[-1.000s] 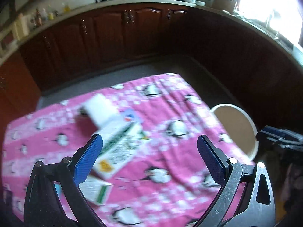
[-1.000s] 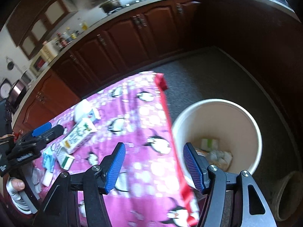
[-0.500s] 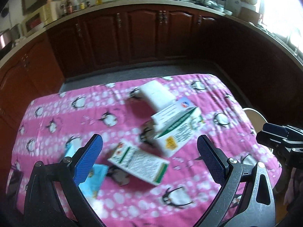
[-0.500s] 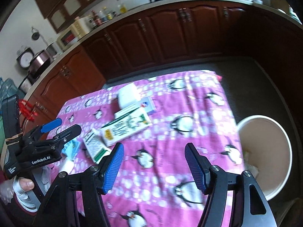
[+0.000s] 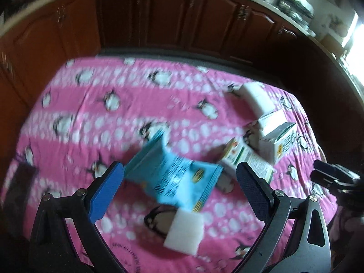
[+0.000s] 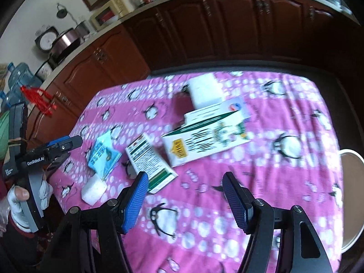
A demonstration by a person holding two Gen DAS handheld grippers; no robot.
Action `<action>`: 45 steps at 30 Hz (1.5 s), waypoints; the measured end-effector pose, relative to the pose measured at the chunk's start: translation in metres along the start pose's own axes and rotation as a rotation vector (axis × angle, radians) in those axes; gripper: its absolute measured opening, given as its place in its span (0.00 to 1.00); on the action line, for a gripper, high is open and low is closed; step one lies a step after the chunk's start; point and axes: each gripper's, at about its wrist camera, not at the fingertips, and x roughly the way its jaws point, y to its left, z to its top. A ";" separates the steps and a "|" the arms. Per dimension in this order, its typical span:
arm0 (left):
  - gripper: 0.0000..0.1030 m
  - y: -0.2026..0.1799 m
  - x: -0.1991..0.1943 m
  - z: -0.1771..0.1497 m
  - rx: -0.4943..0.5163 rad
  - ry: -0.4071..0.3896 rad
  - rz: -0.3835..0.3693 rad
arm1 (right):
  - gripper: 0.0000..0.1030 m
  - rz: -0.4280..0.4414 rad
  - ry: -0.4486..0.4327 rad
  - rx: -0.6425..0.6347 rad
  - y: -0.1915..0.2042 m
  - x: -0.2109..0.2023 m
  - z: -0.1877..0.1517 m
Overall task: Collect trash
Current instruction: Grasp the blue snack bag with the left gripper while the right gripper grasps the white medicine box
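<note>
Glossy blue packet (image 5: 175,177) (crumpled) beside white foam block (image 5: 184,232)

Both cameras look forward and down along their tongs at the pink penguin-cloth bench (image 5: 136,104), cabinets behind. The left wrist view sits close over the blue packet (image 5: 173,177); the right wrist view hangs farther back. Both share the blue packet (image 6: 103,157) and the white cartons (image 6: 204,136).
</note>
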 end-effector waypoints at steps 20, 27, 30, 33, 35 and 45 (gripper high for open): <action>0.96 0.064 0.048 -0.016 -0.385 0.101 -0.136 | 0.66 -0.024 0.094 -0.249 0.074 0.103 0.034; 0.95 0.056 0.069 -0.008 -0.356 0.140 -0.132 | 0.66 -0.039 0.137 -0.244 0.069 0.117 0.030; 0.90 0.049 0.076 -0.004 -0.323 0.153 -0.131 | 0.66 -0.020 0.171 -0.200 0.062 0.127 0.030; 0.81 0.043 0.080 0.001 -0.293 0.157 -0.131 | 0.66 0.035 0.179 -0.138 0.055 0.131 0.028; 0.63 0.038 0.079 0.004 -0.268 0.162 -0.146 | 0.63 0.039 0.168 -0.137 0.055 0.129 0.026; 0.42 0.027 0.058 0.007 -0.205 0.133 -0.209 | 0.55 0.041 0.103 -0.186 0.060 0.089 0.014</action>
